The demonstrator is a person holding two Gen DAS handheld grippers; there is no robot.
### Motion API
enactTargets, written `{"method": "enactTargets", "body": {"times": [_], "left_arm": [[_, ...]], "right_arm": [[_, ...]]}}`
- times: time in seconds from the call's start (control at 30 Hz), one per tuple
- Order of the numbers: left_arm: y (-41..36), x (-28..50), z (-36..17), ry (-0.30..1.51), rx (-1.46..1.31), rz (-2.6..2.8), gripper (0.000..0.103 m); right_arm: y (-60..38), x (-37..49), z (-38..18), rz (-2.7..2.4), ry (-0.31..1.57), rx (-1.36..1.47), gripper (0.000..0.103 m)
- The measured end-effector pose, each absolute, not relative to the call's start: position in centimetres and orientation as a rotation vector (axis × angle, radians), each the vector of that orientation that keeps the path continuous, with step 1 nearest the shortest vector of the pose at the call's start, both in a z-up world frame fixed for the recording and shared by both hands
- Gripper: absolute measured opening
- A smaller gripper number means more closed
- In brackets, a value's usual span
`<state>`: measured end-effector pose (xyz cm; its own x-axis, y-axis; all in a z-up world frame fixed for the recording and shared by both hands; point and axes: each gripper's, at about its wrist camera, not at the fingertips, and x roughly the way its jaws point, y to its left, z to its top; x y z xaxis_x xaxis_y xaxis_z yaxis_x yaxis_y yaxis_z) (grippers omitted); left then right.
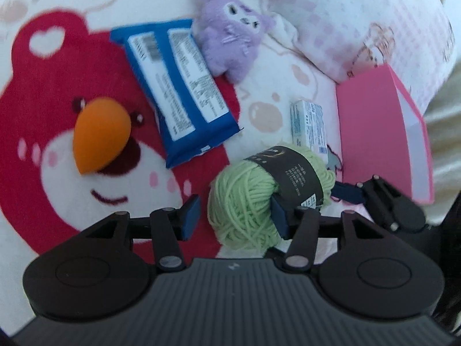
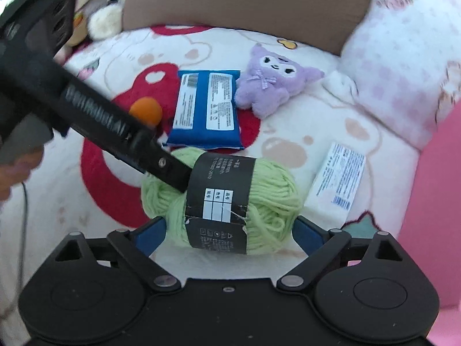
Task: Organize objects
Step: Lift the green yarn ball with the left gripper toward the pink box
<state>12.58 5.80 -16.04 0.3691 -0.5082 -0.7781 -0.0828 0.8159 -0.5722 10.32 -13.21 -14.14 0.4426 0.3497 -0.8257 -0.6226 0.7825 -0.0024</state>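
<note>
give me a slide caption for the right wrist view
Right gripper open around a green yarn ball on a cartoon blanket, the left gripper's fingers touching it.

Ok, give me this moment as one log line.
left gripper: open, green yarn ball between jaws | right gripper: open, straddling same ball | ball: resting on blanket

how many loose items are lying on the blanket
6: orange sponge left, blue pack, purple plush behind, green yarn nearest, white box and pink box right. Others may be hidden.
</note>
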Motion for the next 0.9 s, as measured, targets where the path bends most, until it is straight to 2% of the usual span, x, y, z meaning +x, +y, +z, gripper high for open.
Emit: {"method": "enactTargets", "body": {"times": [0.07,0.2,0.33,0.57,0.9], "left_arm": [[6.1,12.3,-16.5,1.154,-0.631,-0.289,0.051],[5.8,11.9,-16.8,1.133,-0.669,-0.311,0.041],[5.1,11.5,-16.4,1.110,-0.632,-0.301,0.040],[3.8,10.0,-15.0,1.066,-0.569,-0.328,0.039],[1.8,7.1,-12.1,1.066,-0.468,-0.379,0.038]], "right_arm": [[-12.8,9.9,-14.4,0.626,0.917,-0.346,0.095],[-13.0,10.0,-15.0,0.611,0.929,-0.297,0.094],[-13.5,10.2,-16.0,0.579,0.949,-0.229,0.092],[-13.5,8.5,-15.4,0.530,0.928,-0.189,0.079],[-13.6,5.7,-13.3,0.435,1.012,-0.104,0.078]]}}
